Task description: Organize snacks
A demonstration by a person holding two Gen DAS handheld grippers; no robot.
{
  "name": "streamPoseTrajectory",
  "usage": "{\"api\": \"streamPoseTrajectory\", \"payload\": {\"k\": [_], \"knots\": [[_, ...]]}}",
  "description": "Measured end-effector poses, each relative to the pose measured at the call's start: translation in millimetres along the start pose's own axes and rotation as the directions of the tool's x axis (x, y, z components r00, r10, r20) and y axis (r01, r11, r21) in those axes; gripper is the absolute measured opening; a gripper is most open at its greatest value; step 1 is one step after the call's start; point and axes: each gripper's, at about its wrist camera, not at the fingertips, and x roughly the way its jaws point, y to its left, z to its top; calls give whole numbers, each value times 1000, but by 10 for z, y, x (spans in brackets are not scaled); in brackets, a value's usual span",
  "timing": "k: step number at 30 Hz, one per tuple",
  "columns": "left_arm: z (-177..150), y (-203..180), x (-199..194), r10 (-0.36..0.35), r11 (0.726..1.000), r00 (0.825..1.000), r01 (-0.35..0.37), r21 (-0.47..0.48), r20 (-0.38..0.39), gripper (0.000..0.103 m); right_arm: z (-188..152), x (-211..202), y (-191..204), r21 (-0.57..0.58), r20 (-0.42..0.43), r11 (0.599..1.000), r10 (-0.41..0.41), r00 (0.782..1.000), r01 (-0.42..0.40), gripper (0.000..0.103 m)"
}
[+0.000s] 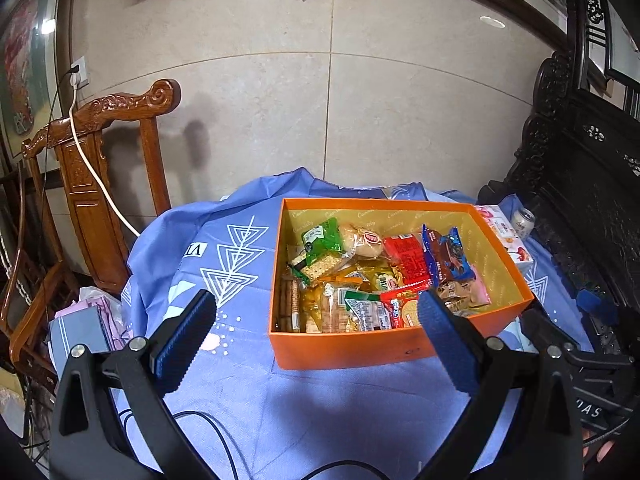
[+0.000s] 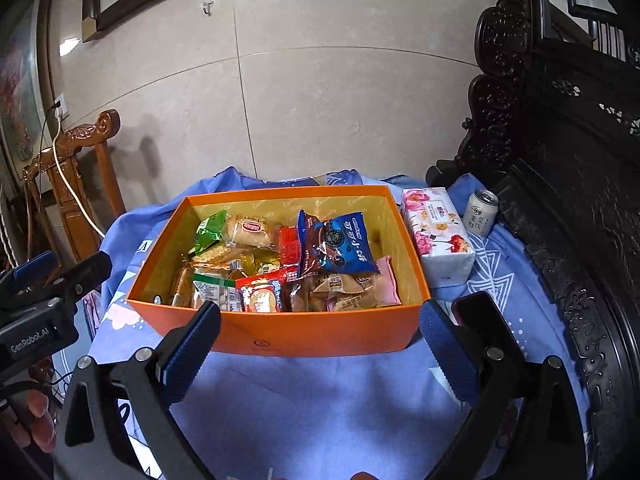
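Both claws hang wide and empty just short of the open orange cardboard box, left gripper and right gripper alike. Inside it, crinkly snack packets lie heaped: light, slippery, crushable, I'd say — best pinched by a sealed edge.

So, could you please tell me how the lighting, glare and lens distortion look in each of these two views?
Left wrist view: strong fisheye bending of the tile seams, ceiling-light glare spots on the glossy wall, a soft chair shadow on it; the orange box is sharp. Right wrist view: same curvature, one bright glare patch up top, the dark carved furniture is underexposed, and the open right tool casts a shadow on the blue cloth.
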Motion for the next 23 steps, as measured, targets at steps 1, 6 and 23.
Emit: {"api": "streamPoseTrajectory", "payload": {"k": [1, 6, 23], "knots": [[1, 9, -1, -1, 1000, 1000, 1, -1, -1, 99, 1, -3, 3, 0, 1, 1000, 0, 1000, 0, 100], [4, 50, -8, 4, 1000, 1000, -4, -9, -2, 99, 3, -6, 16, 1, 0, 1000, 1, 1000, -1, 100], [-15, 91, -52, 34, 999, 999, -34, -15, 4, 99, 4, -13, 66, -9, -9, 1000, 14, 1000, -15, 100]]}}
